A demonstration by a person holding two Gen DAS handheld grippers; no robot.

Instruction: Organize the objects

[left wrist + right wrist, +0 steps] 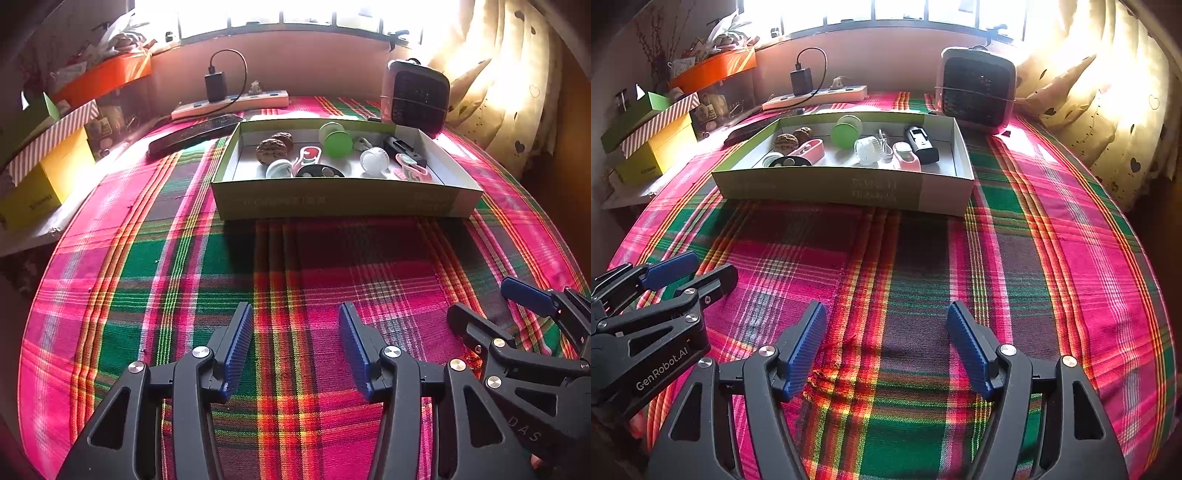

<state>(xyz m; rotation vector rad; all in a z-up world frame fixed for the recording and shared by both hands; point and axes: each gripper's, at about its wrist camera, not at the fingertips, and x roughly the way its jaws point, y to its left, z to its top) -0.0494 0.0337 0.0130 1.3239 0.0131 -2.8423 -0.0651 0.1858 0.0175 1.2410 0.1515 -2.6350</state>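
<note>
Plaid cloth (pixel 295 258) bare near box (pixel 343 201); left gripper (pixel 295 347) & right gripper (pixel 886 347) released, empty. Stay clear of box rim.

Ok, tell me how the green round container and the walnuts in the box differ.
The green round container is smooth and bright green; the walnuts are wrinkled and brown. The container is a single piece and looks the larger; the walnuts are a pair lying side by side. Both sit inside the shallow cardboard box.
</note>
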